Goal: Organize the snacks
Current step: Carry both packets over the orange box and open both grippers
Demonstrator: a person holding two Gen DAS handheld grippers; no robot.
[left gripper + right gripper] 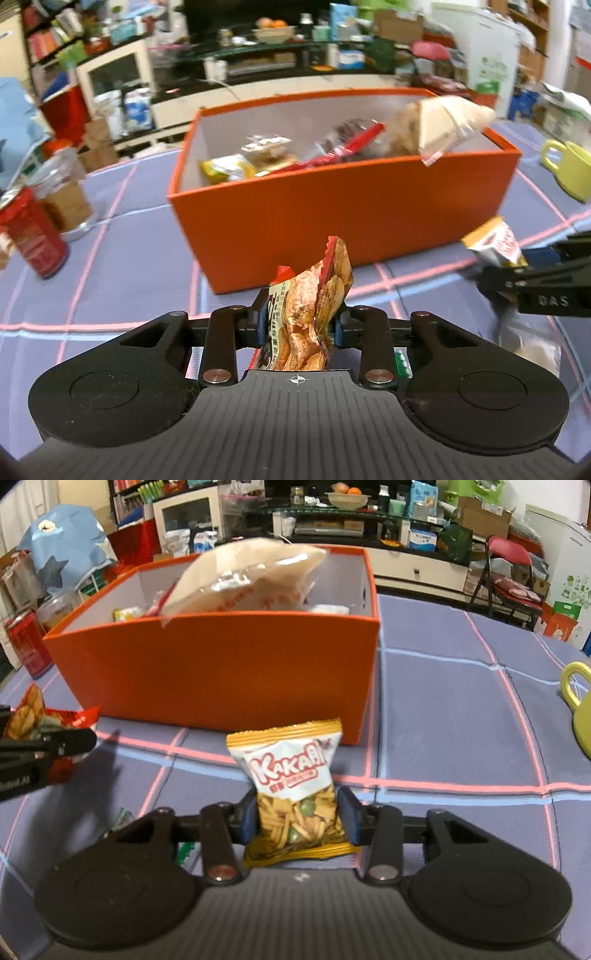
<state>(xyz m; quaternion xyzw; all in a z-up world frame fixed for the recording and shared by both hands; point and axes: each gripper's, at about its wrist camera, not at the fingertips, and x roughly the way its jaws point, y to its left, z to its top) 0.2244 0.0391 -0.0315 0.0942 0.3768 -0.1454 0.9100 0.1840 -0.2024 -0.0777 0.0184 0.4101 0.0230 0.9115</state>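
Note:
An orange box (pixel 332 218) stands on the table with several snack packets inside; it also shows in the right wrist view (pixel 221 672). A big clear bag of beige snacks (pixel 247 579) leans over its rim. My left gripper (pixel 300 321) is shut on a red chip packet (pixel 314 306), held in front of the box. My right gripper (pixel 297 818) is shut on a yellow Kakari packet (pixel 291 782), also in front of the box. Each gripper shows in the other's view, the right one (pixel 495 269) at the right edge, the left one (pixel 55 738) at the left edge.
A red can (pixel 31 236) and a glass jar (pixel 66 195) stand left of the box. A yellow-green mug (pixel 580 709) stands to the right. A purple checked cloth (pixel 443 709) covers the table. A green-white packet (pixel 184 849) lies under my right gripper. Cluttered shelves stand behind.

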